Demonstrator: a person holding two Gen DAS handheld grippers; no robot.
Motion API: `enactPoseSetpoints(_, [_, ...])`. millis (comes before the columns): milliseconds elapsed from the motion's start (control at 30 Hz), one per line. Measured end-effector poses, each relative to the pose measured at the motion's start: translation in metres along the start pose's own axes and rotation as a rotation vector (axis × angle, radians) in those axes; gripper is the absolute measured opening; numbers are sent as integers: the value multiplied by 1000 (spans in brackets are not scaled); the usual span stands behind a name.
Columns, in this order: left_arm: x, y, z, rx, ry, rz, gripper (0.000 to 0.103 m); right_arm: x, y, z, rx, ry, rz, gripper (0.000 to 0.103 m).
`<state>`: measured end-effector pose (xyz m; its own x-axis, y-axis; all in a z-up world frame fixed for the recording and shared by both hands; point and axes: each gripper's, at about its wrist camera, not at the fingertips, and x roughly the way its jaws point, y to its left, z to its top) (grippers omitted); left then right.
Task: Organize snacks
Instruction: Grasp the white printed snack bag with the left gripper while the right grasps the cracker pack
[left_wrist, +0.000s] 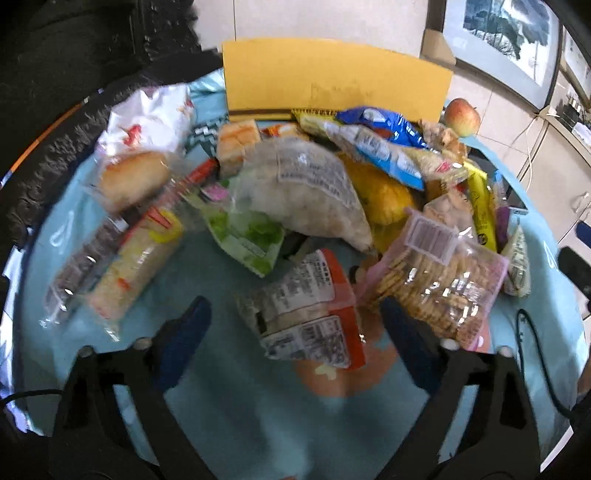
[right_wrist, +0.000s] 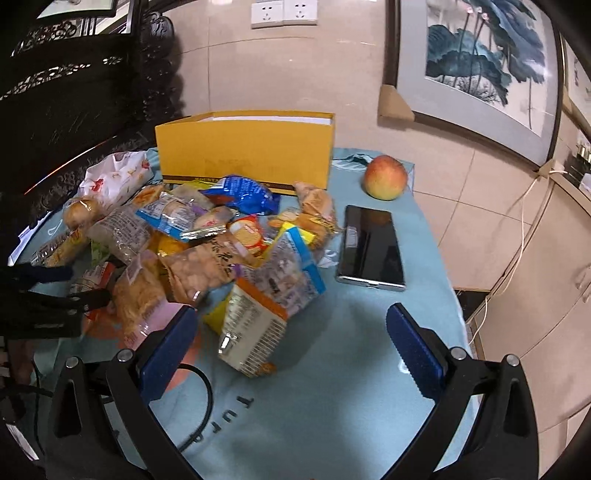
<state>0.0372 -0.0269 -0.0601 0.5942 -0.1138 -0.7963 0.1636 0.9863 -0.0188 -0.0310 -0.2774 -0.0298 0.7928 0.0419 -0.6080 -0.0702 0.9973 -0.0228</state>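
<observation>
A heap of wrapped snacks (left_wrist: 306, 184) lies on the light blue cloth (left_wrist: 240, 398) in front of an open yellow box (left_wrist: 332, 81). My left gripper (left_wrist: 293, 310) is open low over the heap's near edge. A red-and-white packet (left_wrist: 310, 314) lies between its blue pads, and neither pad presses on it. A pink pack of round crackers (left_wrist: 436, 284) sits by the right finger. In the right wrist view the same heap (right_wrist: 207, 243) and yellow box (right_wrist: 243, 155) show. My right gripper (right_wrist: 291, 312) stands open, with an orange-and-white packet (right_wrist: 251, 332) just ahead of its left finger.
An apple (right_wrist: 386, 177) sits right of the box, and a dark phone (right_wrist: 371, 245) lies flat right of the heap. A bun in a clear wrapper (left_wrist: 133, 177) and a white bag (left_wrist: 147, 118) lie at the far left. Dark carved furniture (right_wrist: 74, 92) stands behind.
</observation>
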Motion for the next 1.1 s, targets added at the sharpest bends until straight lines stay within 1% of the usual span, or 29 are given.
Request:
enactPoseSetpoints(33, [6, 3, 0, -19, 21, -11, 75, -1, -2, 0, 1, -1, -2, 102])
enactPoseSetpoints(100, [9, 7, -1, -41, 34, -13, 72, -2, -5, 0, 6, -6, -5, 102])
enactPoseSetpoints(167, [11, 10, -3, -38, 43, 15, 61, -3, -6, 0, 12, -9, -2, 102])
enactPoseSetpoints(233, [9, 12, -5, -36, 29, 25, 49, -2, -7, -1, 16, -8, 0, 102])
enactPoseSetpoints(300, [7, 18, -6, -59, 24, 6, 37, -1, -5, -2, 15, -3, 1, 102])
enactPoseSetpoints(333, [6, 22, -6, -75, 26, -10, 36, -1, -4, -3, 10, 2, -1, 102])
enactPoseSetpoints(367, [2, 25, -7, -91, 24, -19, 35, 0, -2, -4, 4, 5, -3, 102])
enactPoseSetpoints(400, [-2, 26, -7, -88, 11, -11, 35, -1, 0, -4, -4, 8, -3, 102])
enactPoseSetpoints(433, [-12, 26, -7, -73, -20, 3, 35, -1, 1, -5, -10, 9, -1, 102])
enactPoseSetpoints(467, [-18, 27, -6, -67, -35, 5, 35, -2, 3, -5, -16, 10, 5, 102])
enactPoseSetpoints(600, [-45, 33, -7, -75, -81, 1, 36, -3, 21, -5, -87, 8, 49, 102])
enactPoseSetpoints(667, [-51, 37, -7, -82, -84, 4, 36, 0, 35, -5, -126, 13, 75, 102])
enactPoseSetpoints(800, [-57, 44, -14, -84, -82, 1, 36, 5, 73, -1, -219, 7, 154, 102])
enactPoseSetpoints(867, [-57, 46, -16, -84, -79, -2, 36, 11, 90, 1, -275, 13, 157, 102])
enactPoseSetpoints(900, [-56, 46, -16, -85, -79, -4, 36, 17, 100, 4, -313, 21, 136, 102])
enactPoseSetpoints(933, [-56, 47, -16, -84, -80, -5, 36, 22, 105, 6, -332, 30, 125, 100])
enactPoseSetpoints(1000, [-57, 50, -16, -83, -83, -9, 37, 35, 112, 8, -357, 61, 126, 88])
enactPoseSetpoints(1033, [-57, 50, -16, -83, -85, -10, 37, 44, 115, 8, -362, 90, 138, 77])
enactPoseSetpoints(1100, [-55, 51, -15, -84, -83, -12, 37, 56, 119, 6, -367, 132, 177, 75])
